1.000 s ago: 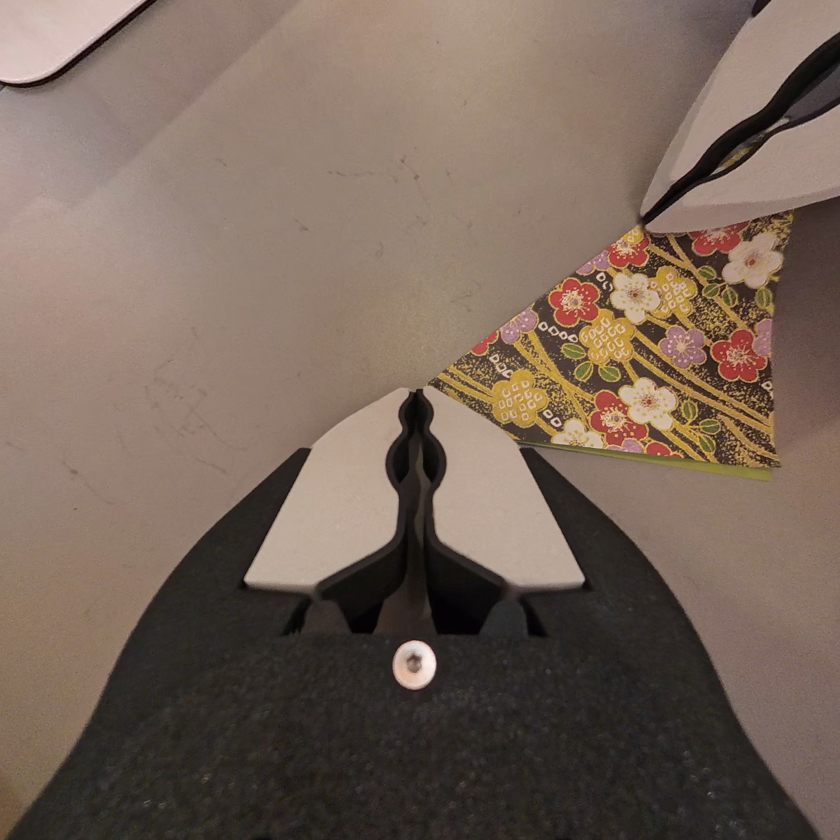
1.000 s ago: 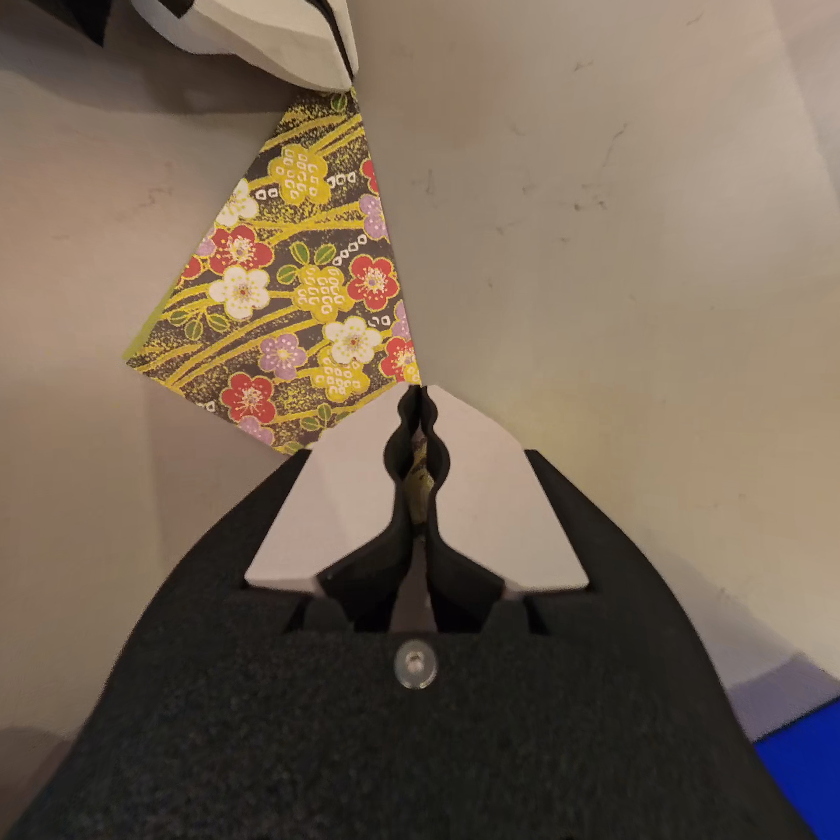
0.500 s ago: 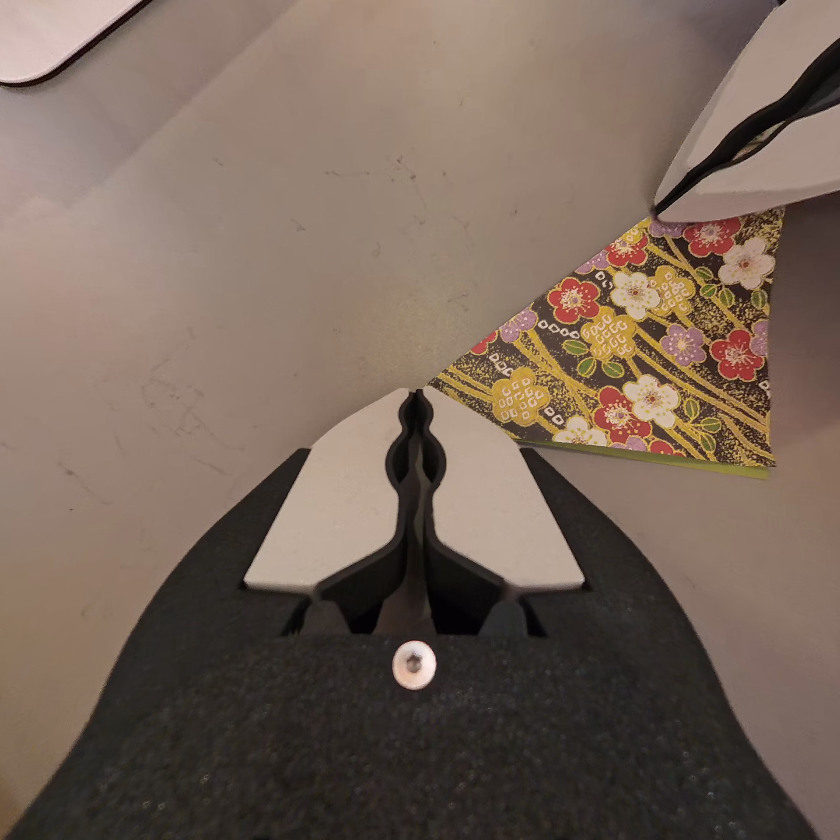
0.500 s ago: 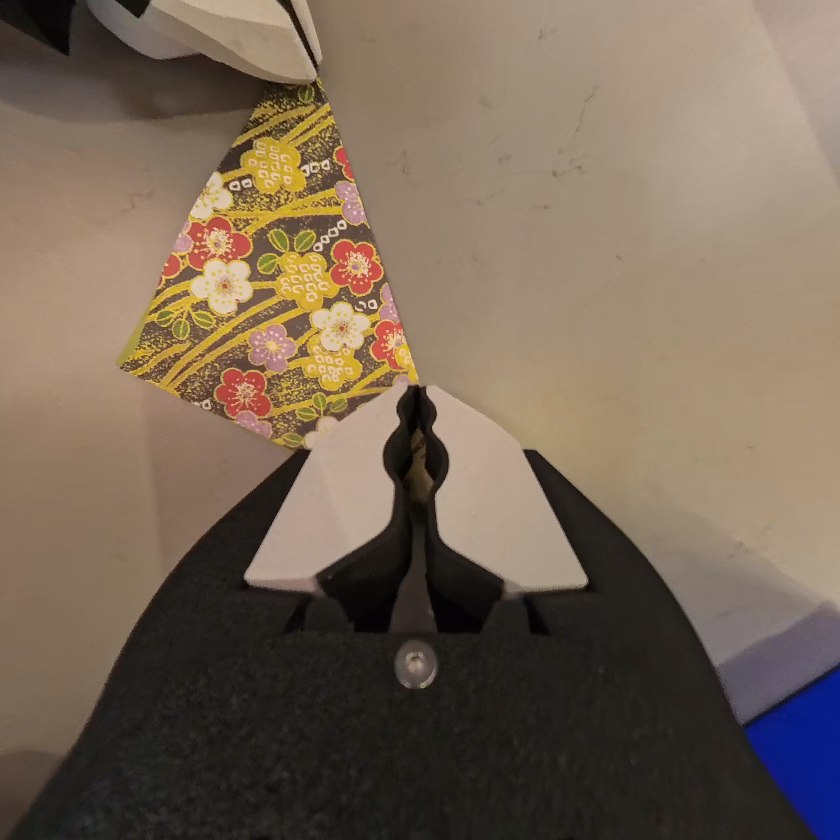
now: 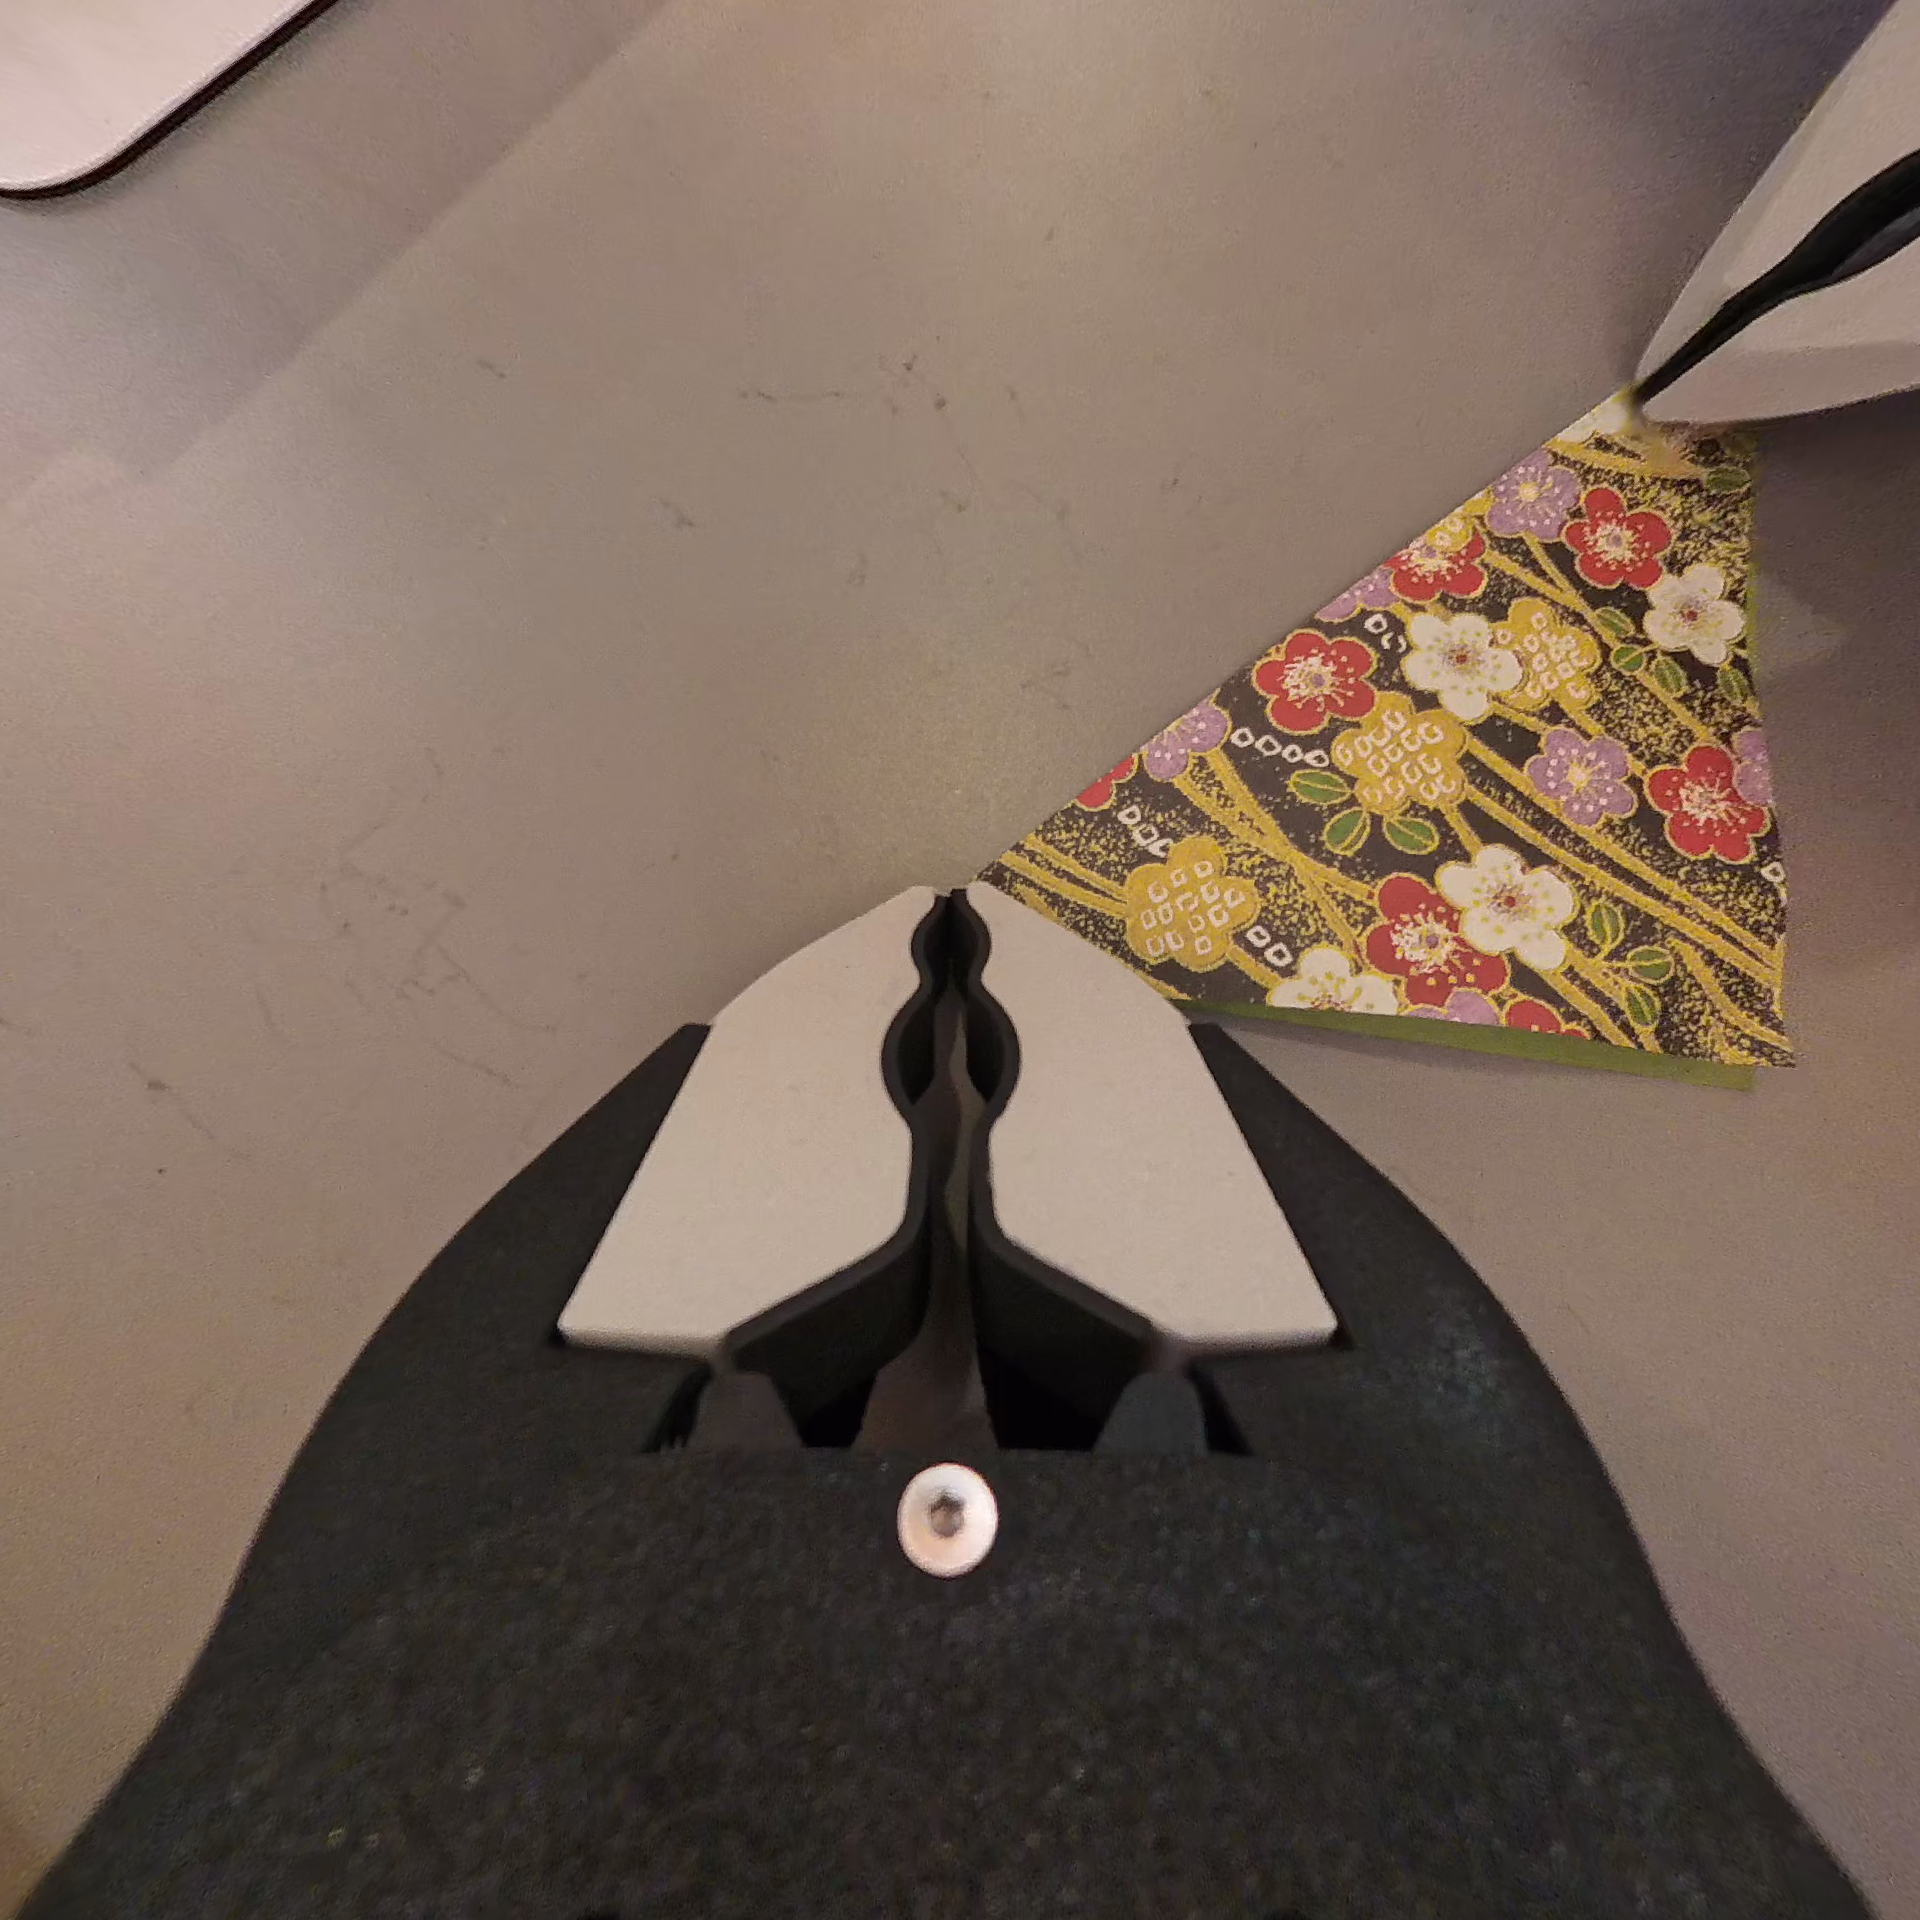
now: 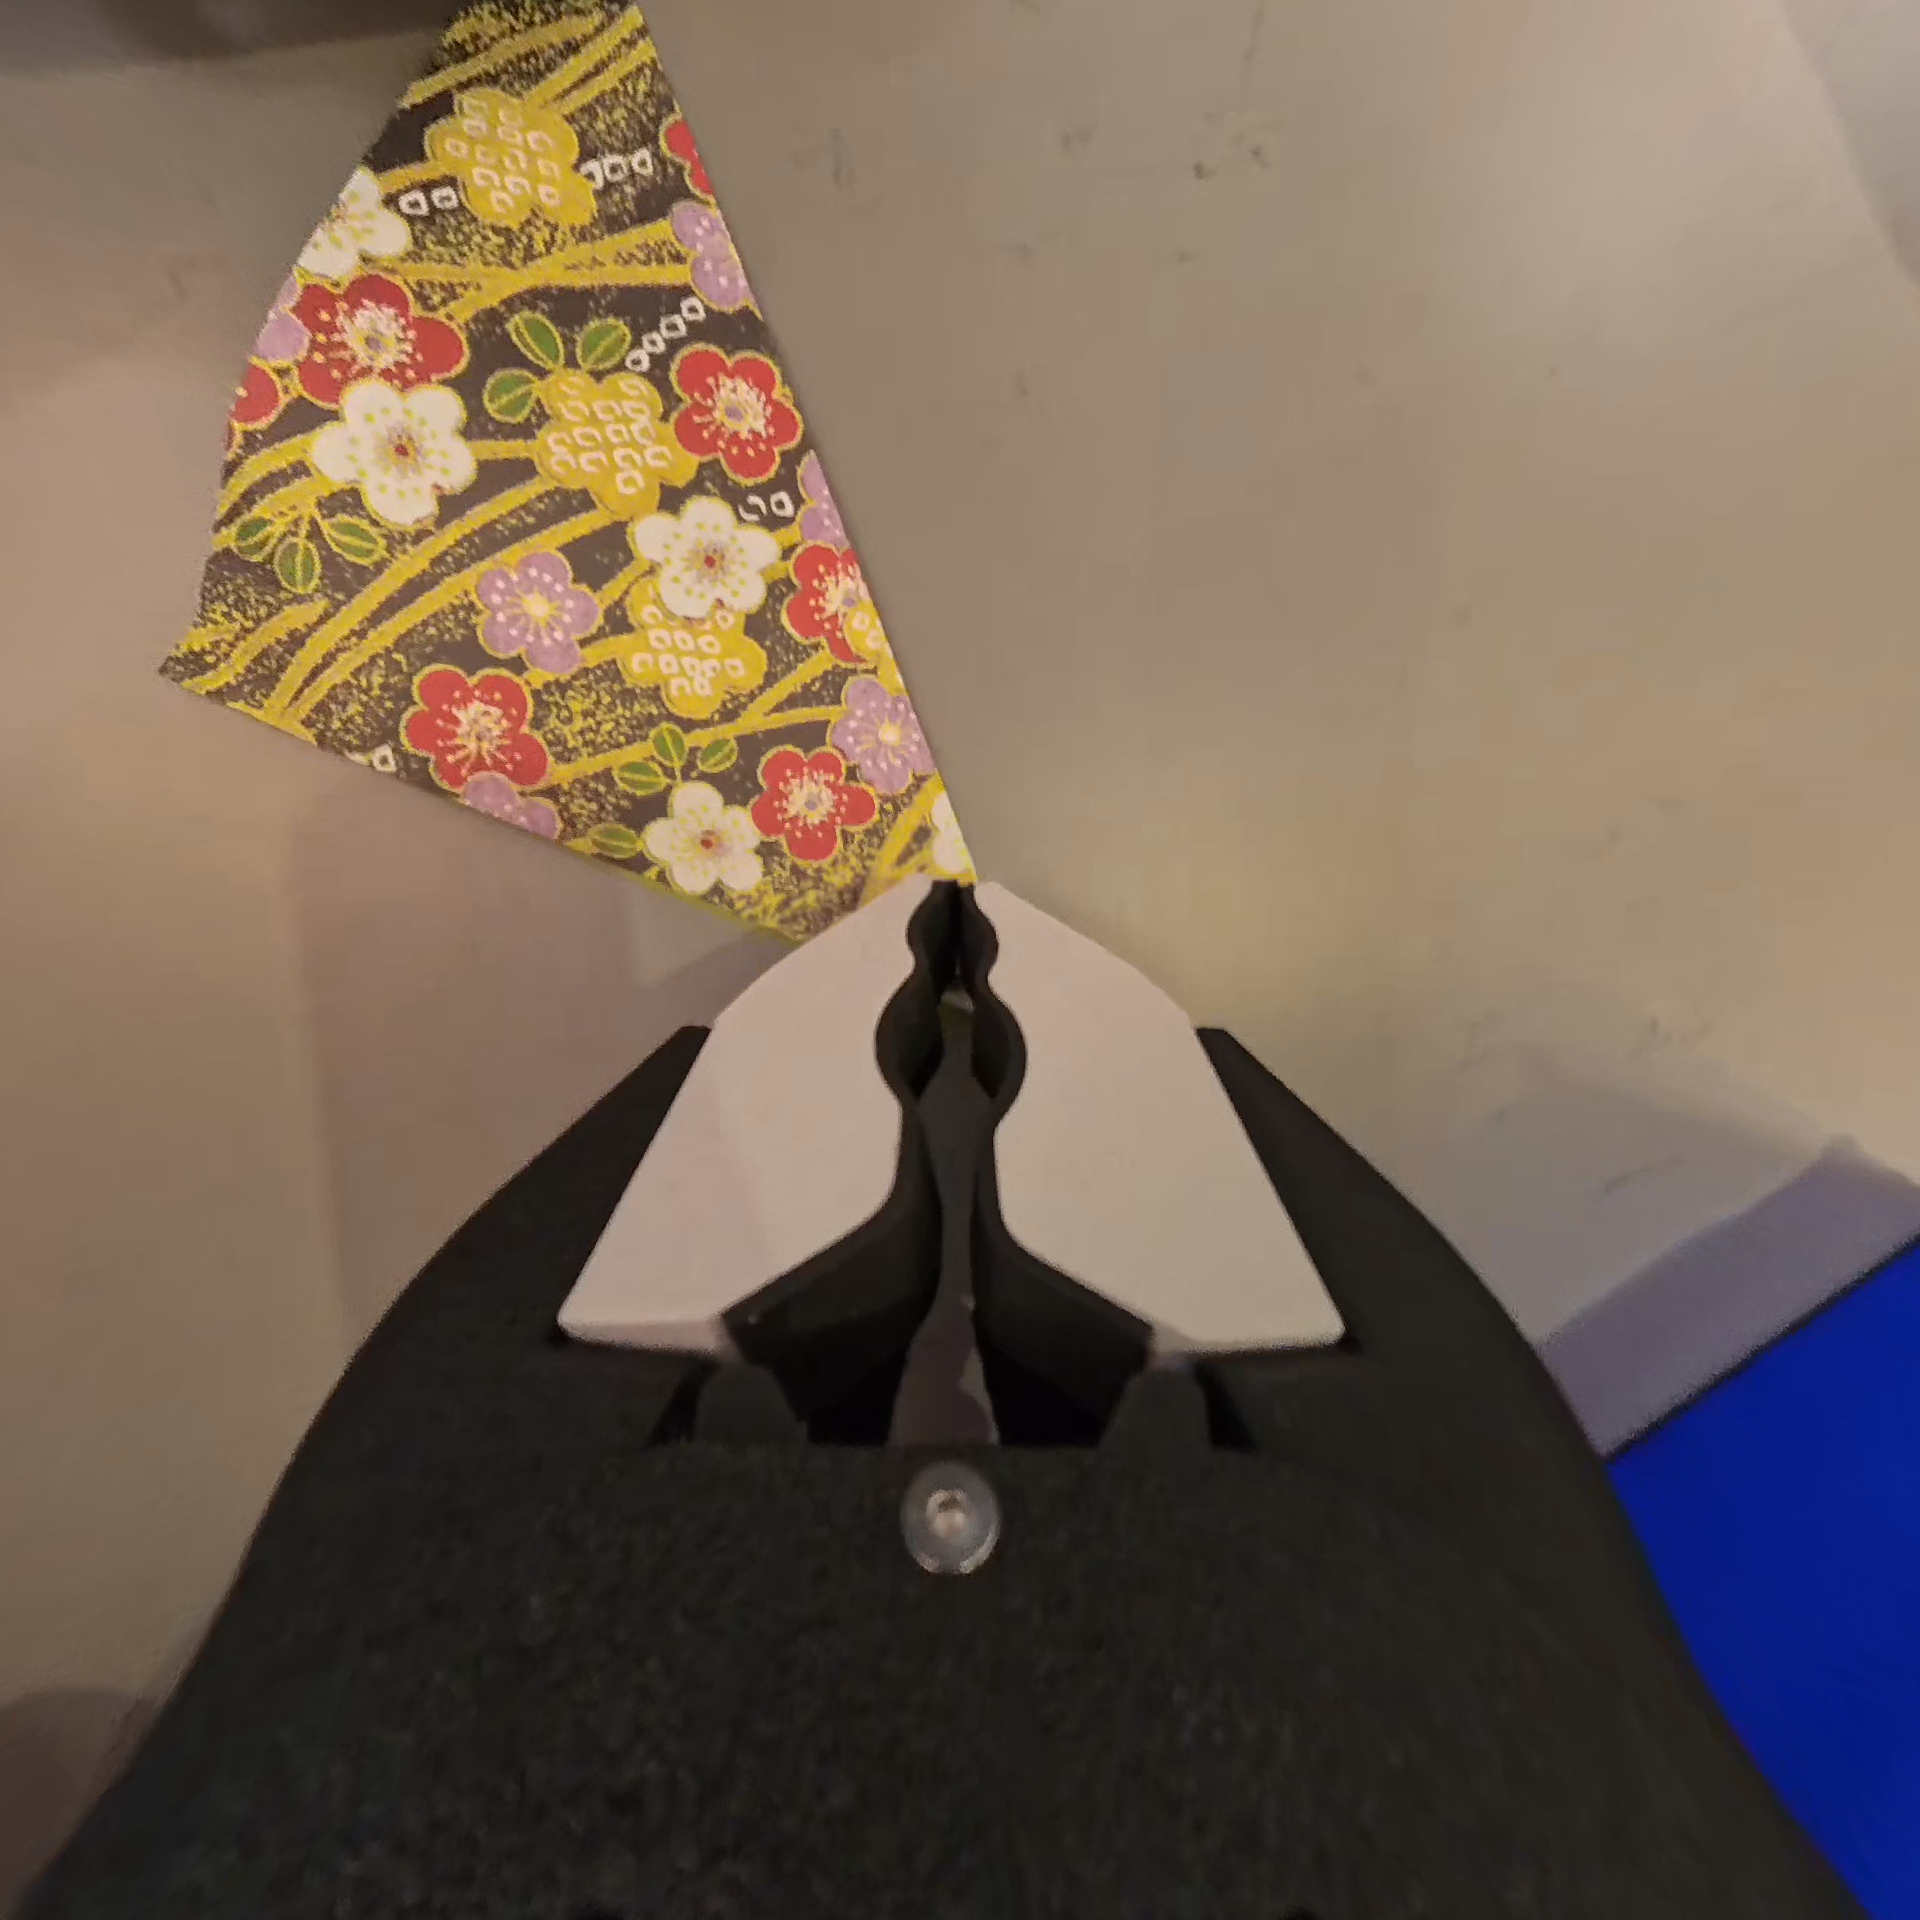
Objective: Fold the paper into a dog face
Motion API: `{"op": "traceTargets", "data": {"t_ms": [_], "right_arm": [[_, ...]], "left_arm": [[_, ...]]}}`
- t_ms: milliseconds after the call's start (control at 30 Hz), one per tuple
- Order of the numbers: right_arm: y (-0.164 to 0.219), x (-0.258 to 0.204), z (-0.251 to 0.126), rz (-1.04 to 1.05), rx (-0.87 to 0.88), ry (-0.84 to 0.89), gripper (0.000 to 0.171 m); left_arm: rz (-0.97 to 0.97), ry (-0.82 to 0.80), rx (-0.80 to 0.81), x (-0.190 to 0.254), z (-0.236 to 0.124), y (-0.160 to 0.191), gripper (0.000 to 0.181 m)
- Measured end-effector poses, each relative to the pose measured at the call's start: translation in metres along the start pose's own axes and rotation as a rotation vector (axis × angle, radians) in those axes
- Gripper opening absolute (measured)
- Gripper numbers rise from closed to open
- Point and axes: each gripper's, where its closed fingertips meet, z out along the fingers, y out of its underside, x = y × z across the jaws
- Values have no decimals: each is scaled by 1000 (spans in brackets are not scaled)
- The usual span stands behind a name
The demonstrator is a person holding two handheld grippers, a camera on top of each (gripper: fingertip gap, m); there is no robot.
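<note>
A folded triangle of dark floral paper (image 5: 1455,779) with a green underside lies on the grey table (image 5: 623,520). My left gripper (image 5: 953,896) is shut, its tip touching the table right at the paper's near left corner; no paper shows between its jaws. My right gripper (image 6: 954,885) is shut on another corner of the paper (image 6: 582,468), with a yellow sliver showing between its jaws. It also shows in the left wrist view (image 5: 1652,405) at the upper right, pinching the paper's far tip. The left gripper is out of the right wrist view.
A white board with a dark rim (image 5: 104,83) lies at the far left of the table. A blue surface (image 6: 1787,1507) sits beyond the table edge at the right gripper's lower right. My hands' fingertips stand some 15 centimeters from each other.
The right gripper has moved away from the left gripper while holding its paper corner. The paper now looks larger in the right wrist view, and the left gripper has left that view. The left gripper stayed put.
</note>
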Motion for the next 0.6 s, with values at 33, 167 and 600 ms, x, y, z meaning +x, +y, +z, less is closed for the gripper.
{"op": "traceTargets", "data": {"t_ms": [33, 167, 600], "right_arm": [[2, 1, -1, 5, -2, 1, 0], [11, 4, -6, 33, -16, 16, 0], [30, 18, -16, 159, -61, 110, 0]], "left_arm": [[1, -1, 0, 0, 0, 0, 0], [3, -4, -2, 0, 0, 0, 0], [-15, -4, -5, -2, -4, 4, 0]]}}
